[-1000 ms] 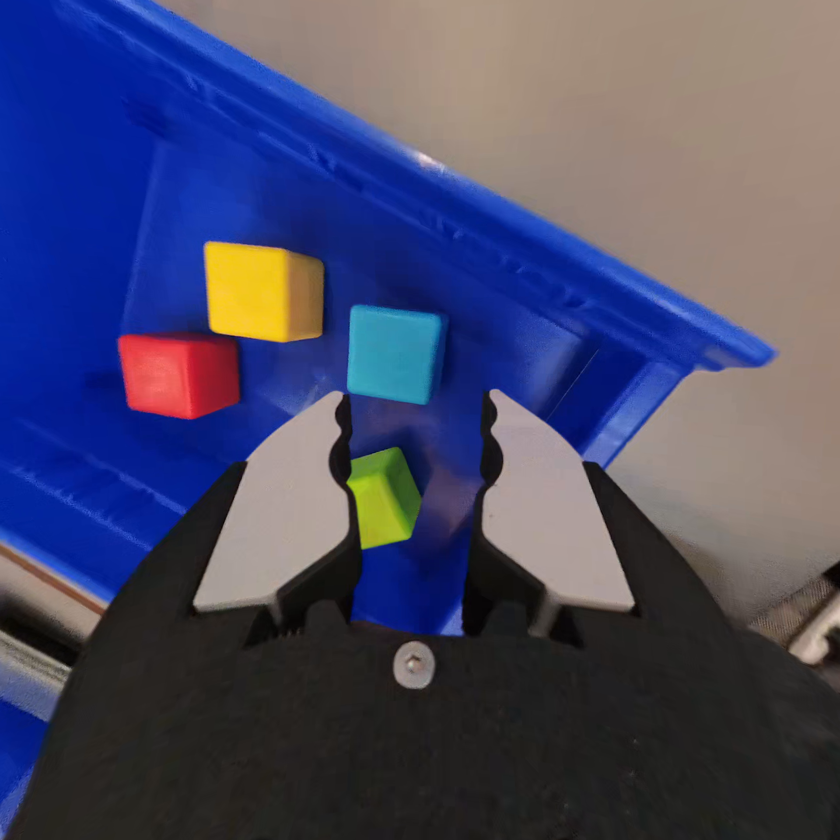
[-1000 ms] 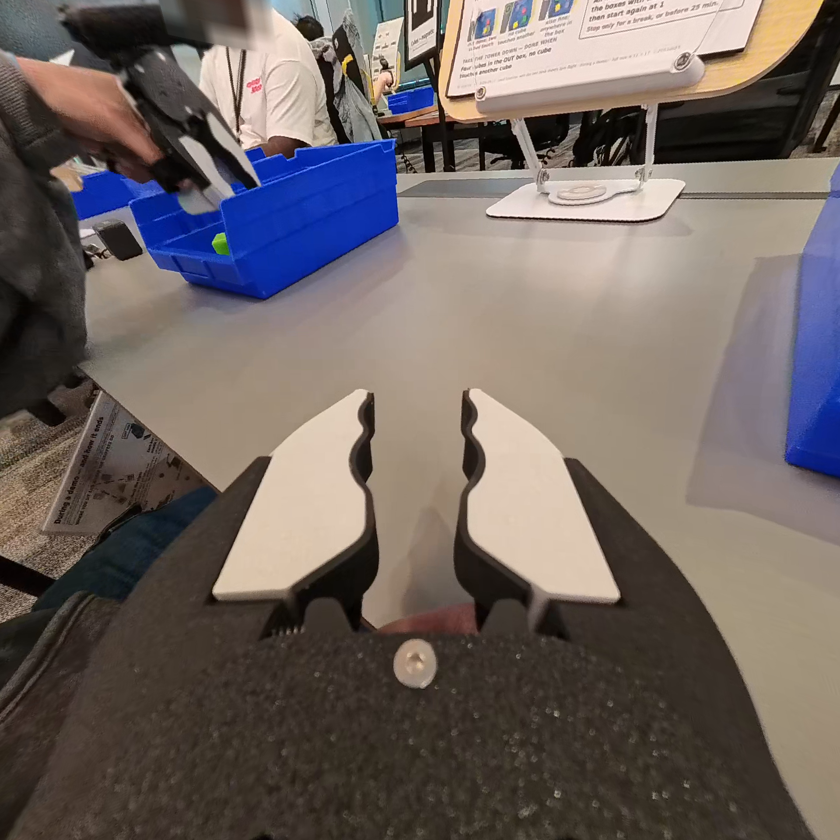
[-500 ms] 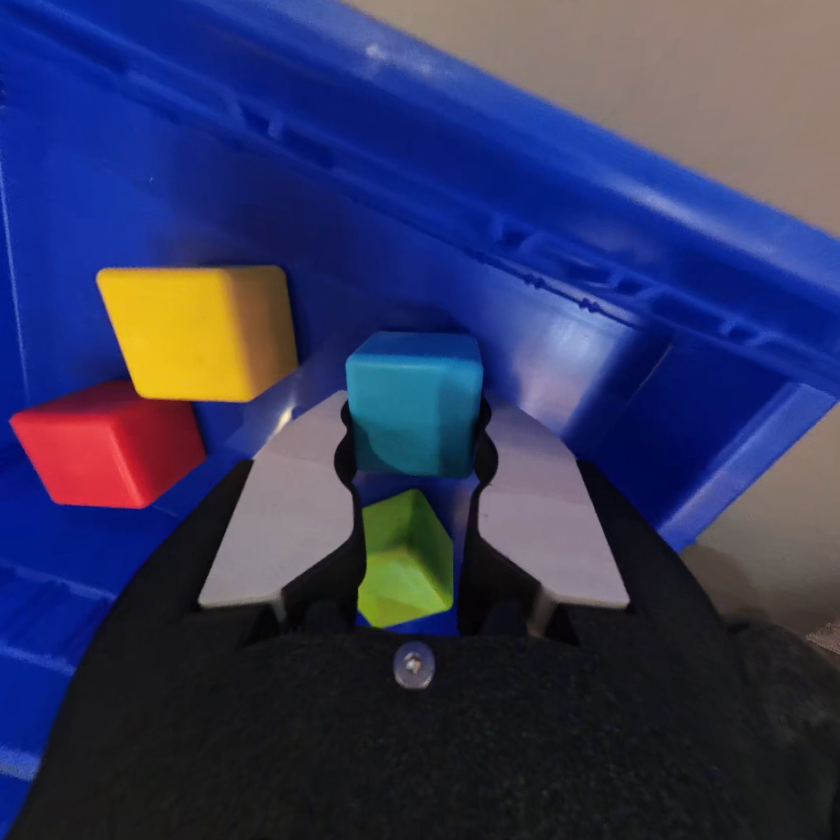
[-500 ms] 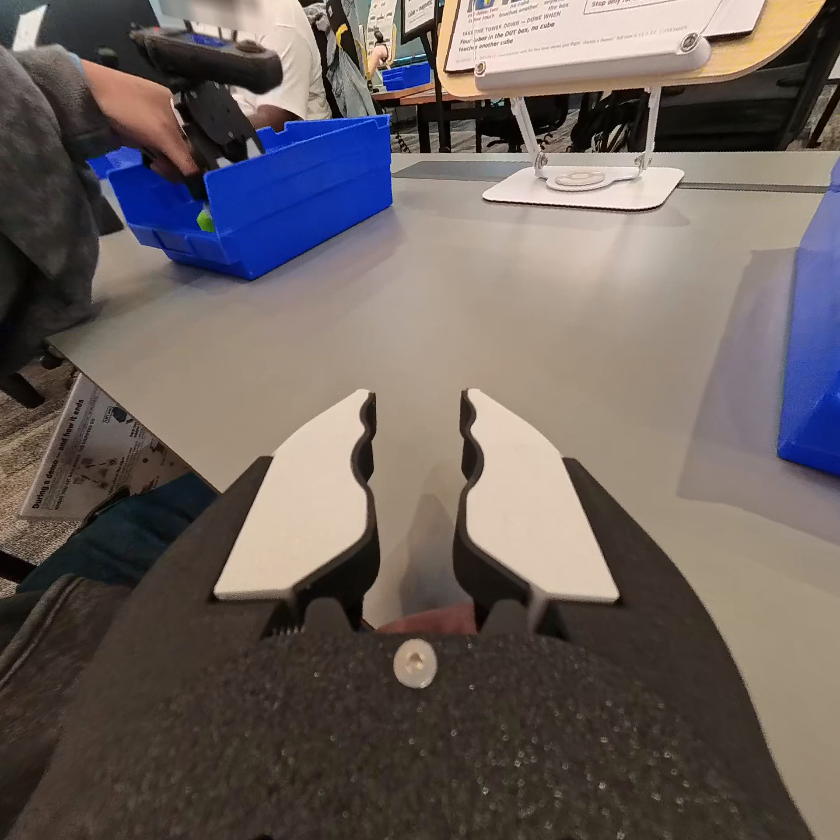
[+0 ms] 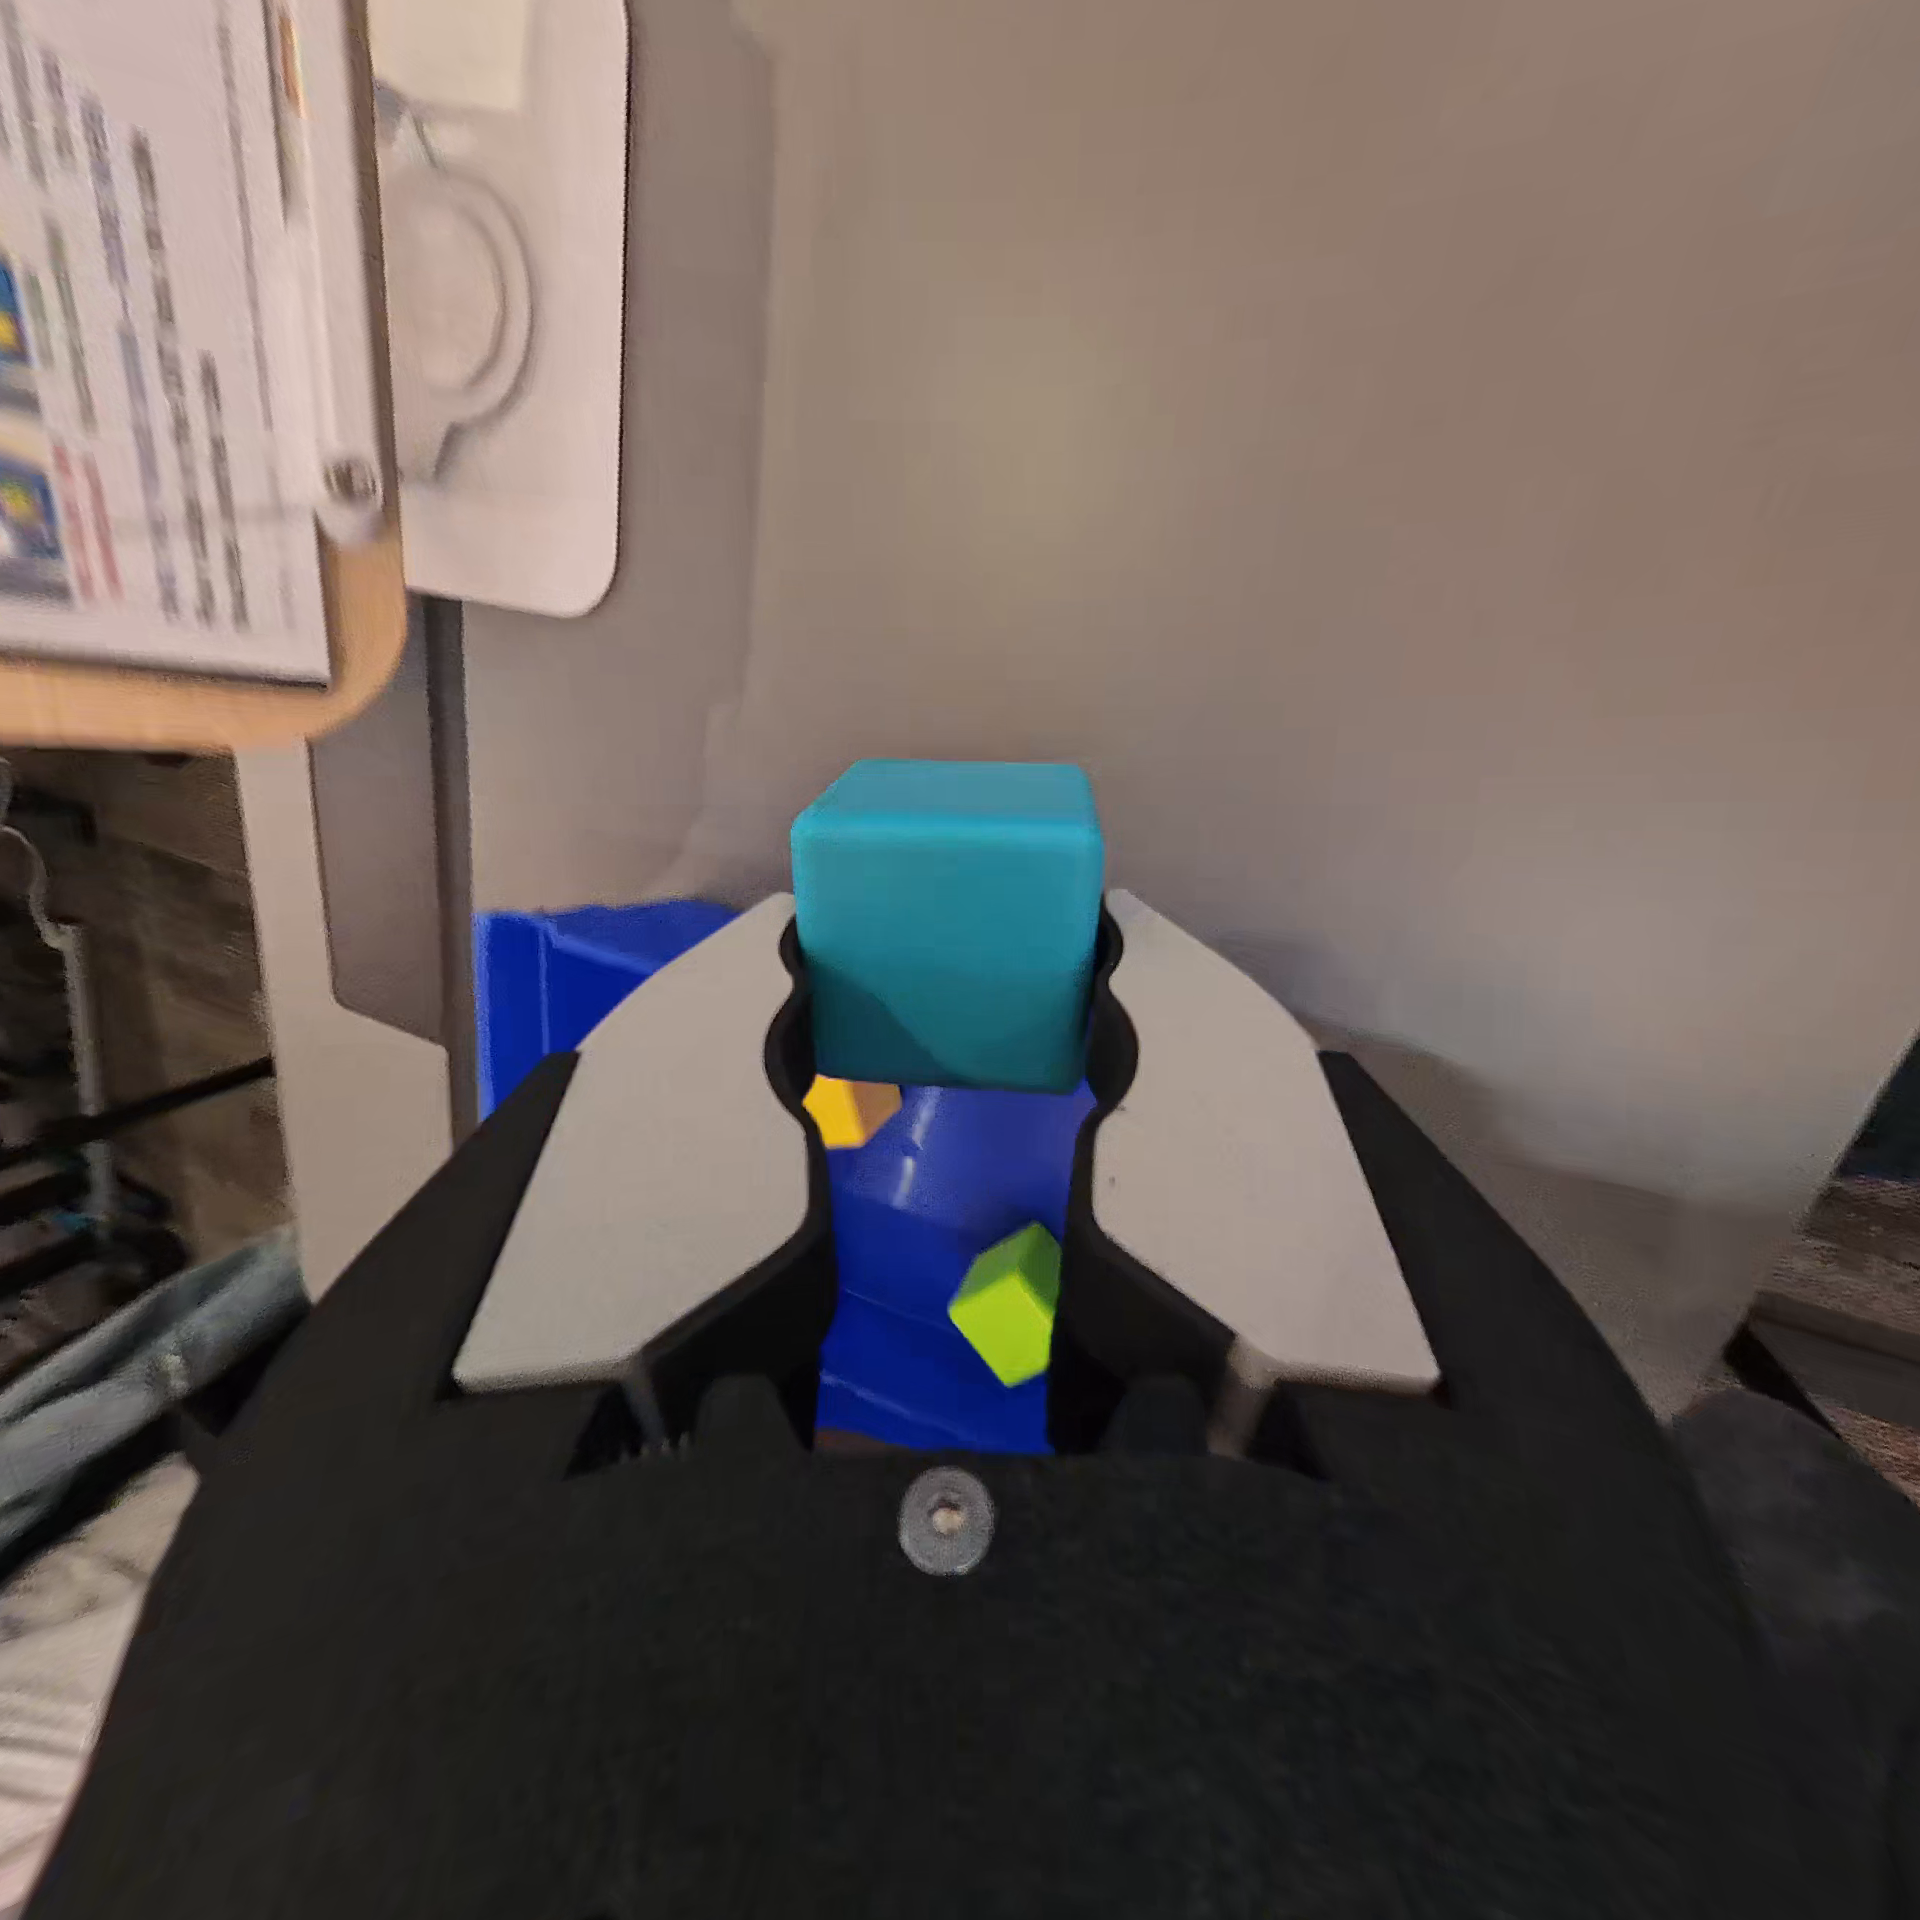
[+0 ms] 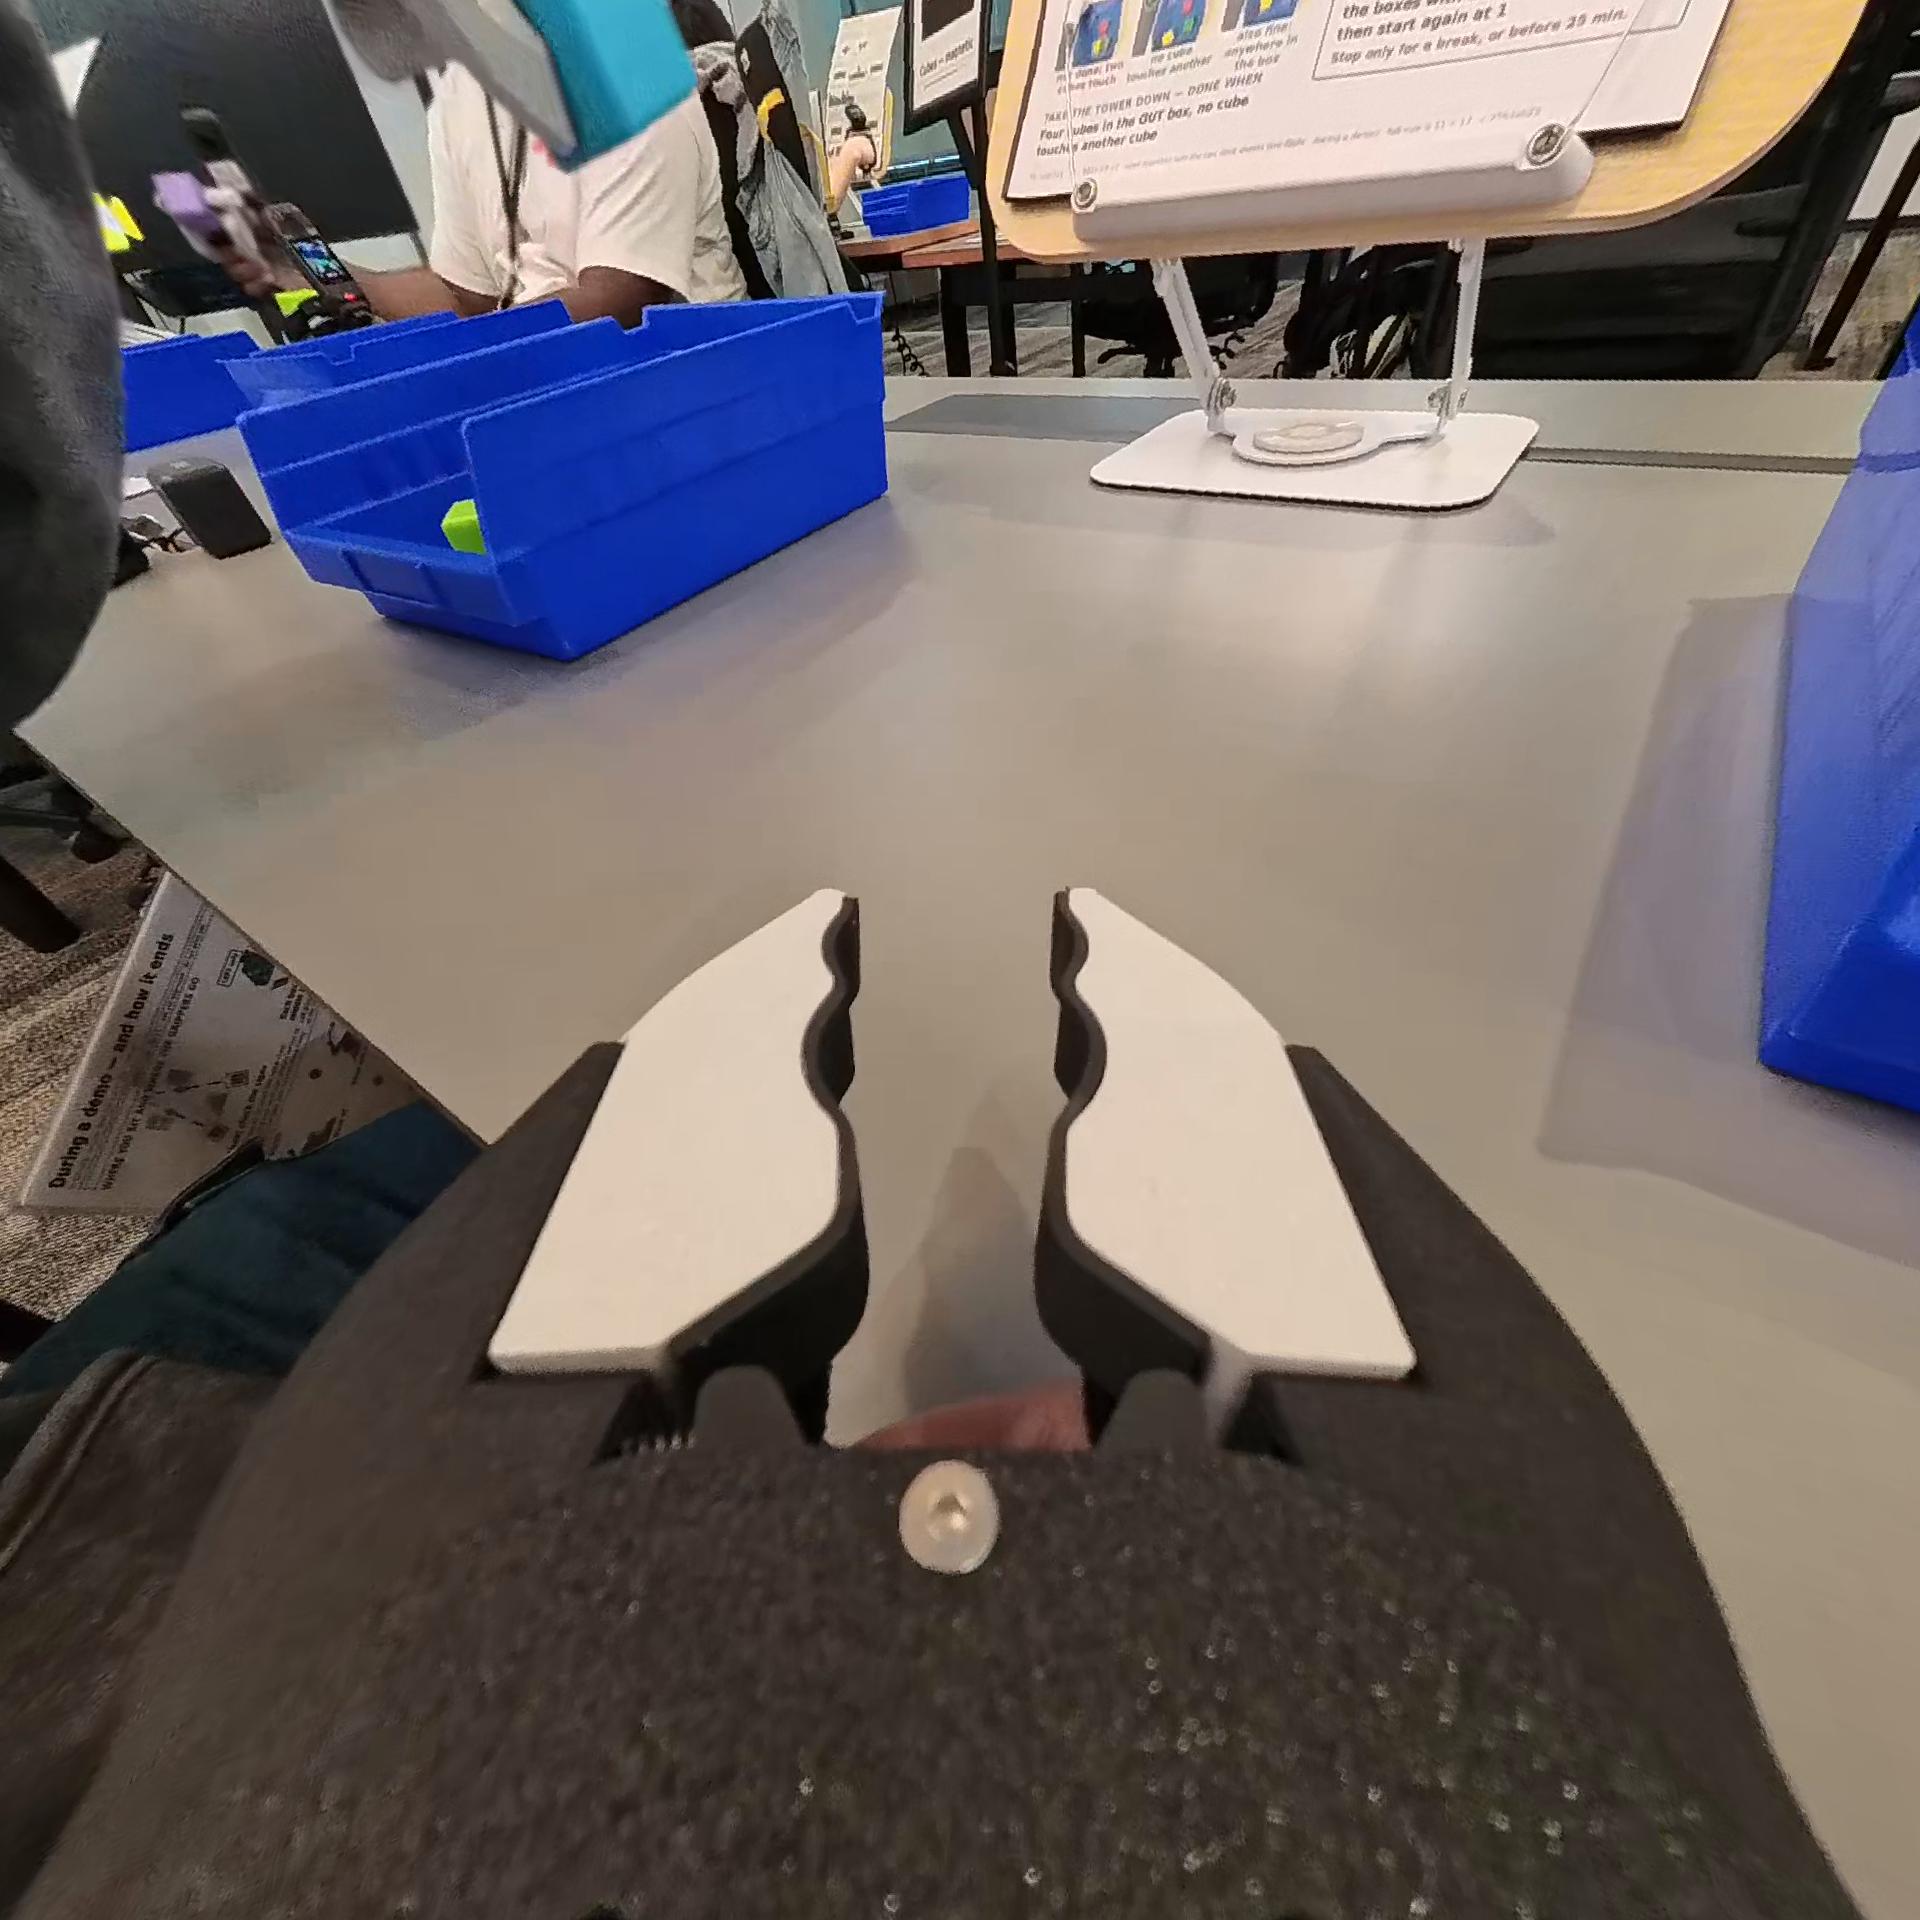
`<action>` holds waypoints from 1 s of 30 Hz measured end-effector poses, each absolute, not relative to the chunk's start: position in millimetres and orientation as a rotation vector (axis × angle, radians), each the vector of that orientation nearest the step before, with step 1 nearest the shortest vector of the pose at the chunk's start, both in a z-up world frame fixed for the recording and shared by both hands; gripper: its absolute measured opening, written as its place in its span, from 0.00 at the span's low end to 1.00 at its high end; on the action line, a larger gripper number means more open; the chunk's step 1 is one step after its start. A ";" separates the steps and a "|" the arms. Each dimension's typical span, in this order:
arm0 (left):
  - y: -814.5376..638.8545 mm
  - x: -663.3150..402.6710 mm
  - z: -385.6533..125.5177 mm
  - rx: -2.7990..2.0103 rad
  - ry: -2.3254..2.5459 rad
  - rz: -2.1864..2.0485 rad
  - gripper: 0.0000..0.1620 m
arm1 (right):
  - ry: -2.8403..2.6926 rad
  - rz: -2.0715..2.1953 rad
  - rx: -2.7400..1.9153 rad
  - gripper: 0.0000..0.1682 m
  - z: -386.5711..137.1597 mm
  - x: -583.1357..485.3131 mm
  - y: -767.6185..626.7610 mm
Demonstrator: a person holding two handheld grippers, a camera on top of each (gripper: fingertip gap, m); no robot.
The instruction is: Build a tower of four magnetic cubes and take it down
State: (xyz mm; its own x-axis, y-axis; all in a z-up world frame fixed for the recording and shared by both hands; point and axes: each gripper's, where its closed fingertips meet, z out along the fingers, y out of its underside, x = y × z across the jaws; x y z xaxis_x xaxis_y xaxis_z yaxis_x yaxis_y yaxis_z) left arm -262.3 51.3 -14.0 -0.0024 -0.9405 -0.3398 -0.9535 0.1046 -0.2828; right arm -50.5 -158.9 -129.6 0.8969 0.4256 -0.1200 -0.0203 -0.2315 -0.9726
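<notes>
- The teal cube (image 5: 943, 925) is out of the bin and up in the air, clamped at the tips of my left gripper (image 5: 943, 971). Half a second ago it was still down in the bin with the fingers just closing round it.
- In the right wrist view the same cube (image 6: 613, 73) shows at the top left edge, well above the table (image 6: 1143, 727).
- I read that as the first pick being done: one cube in hand and no tower begun, so this one would serve as the base.
- Below it sits the blue bin (image 5: 925, 1205), now small and far beneath the fingers where earlier it filled the left view.
- The green cube (image 5: 1006, 1317) lies tilted in the bin, and a corner of the yellow cube (image 5: 847, 1110) peeks out under the teal one. The red cube, seen a second ago, is hidden now.
- From the right side the bin (image 6: 623, 478) stands at the far left of the table, with the green cube (image 6: 462, 527) at its near end.
- My right gripper (image 6: 956, 935) hangs low over the table, part open and empty, as it was a second ago.
- The stand (image 6: 1320, 457) with its instruction board has stayed at the back of the table; a second blue bin (image 6: 1860, 831) is at the right edge.
</notes>
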 end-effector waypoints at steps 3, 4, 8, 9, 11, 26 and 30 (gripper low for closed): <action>43.1 -211.9 -32.1 -1.825 2.045 -0.018 0.30 | -0.300 0.421 -1.761 0.21 -128.9 -48.7 -158.7; 42.0 -196.4 -42.7 -1.815 2.084 -0.028 0.30 | -0.300 0.416 -1.759 0.21 -128.3 -47.8 -158.9; 46.6 -152.3 -96.5 -1.831 2.225 0.032 0.30 | -0.295 0.400 -1.754 0.21 -127.4 -44.7 -159.9; 47.8 -143.4 -109.4 -1.837 2.249 0.029 0.30 | -0.294 0.396 -1.753 0.21 -127.3 -43.9 -160.3; 52.1 -128.1 -131.8 -1.860 2.273 -0.001 0.30 | -0.292 0.390 -1.752 0.21 -126.9 -42.4 -161.2; 72.3 -115.0 -181.7 -1.945 2.332 -0.011 0.30 | -0.308 0.374 -1.774 0.21 -131.9 -41.3 -162.7; 69.8 -115.5 -185.8 -1.938 2.312 -0.011 0.30 | -0.319 0.364 -1.777 0.21 -133.0 -42.7 -163.1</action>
State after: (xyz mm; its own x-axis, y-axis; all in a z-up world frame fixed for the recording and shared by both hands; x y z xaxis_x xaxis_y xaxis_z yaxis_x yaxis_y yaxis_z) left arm -115.5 69.8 -185.8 -0.1701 -0.9812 -0.0907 -0.9803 0.1779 -0.0857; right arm -42.7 -163.1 -133.0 0.9123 0.4026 -0.0748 0.0214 -0.2292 -0.9731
